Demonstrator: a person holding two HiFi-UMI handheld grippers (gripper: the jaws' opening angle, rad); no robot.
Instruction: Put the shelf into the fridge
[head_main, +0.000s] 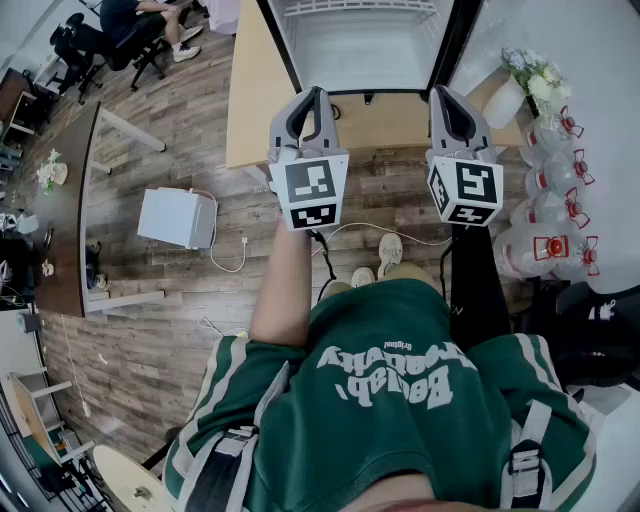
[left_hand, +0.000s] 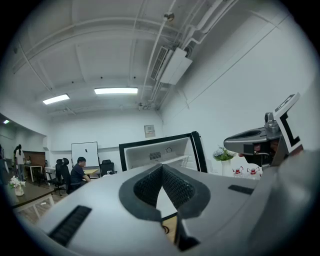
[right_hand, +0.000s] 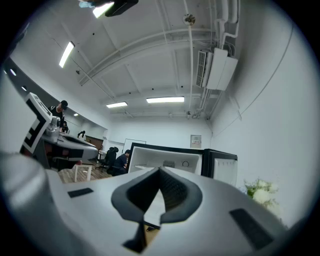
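Observation:
The open fridge (head_main: 360, 45) stands on a low wooden platform (head_main: 250, 100) straight ahead, its white inside lit. A white wire shelf (head_main: 350, 7) shows at the top edge of the head view, inside the fridge. My left gripper (head_main: 316, 93) and right gripper (head_main: 446, 92) are held side by side in the air, both pointing at the fridge and short of its opening. The left gripper (left_hand: 162, 167) is shut with nothing in it, fridge (left_hand: 160, 152) beyond its tip. The right gripper (right_hand: 160, 171) is also shut and empty, facing the fridge (right_hand: 170, 159).
A white box (head_main: 178, 217) with a cable lies on the wood floor at the left. Water jugs with red caps (head_main: 548, 205) and a vase of flowers (head_main: 525, 85) crowd the right side. A dark table (head_main: 65, 200) runs along the far left. A person sits at a desk (head_main: 140, 20) in the back.

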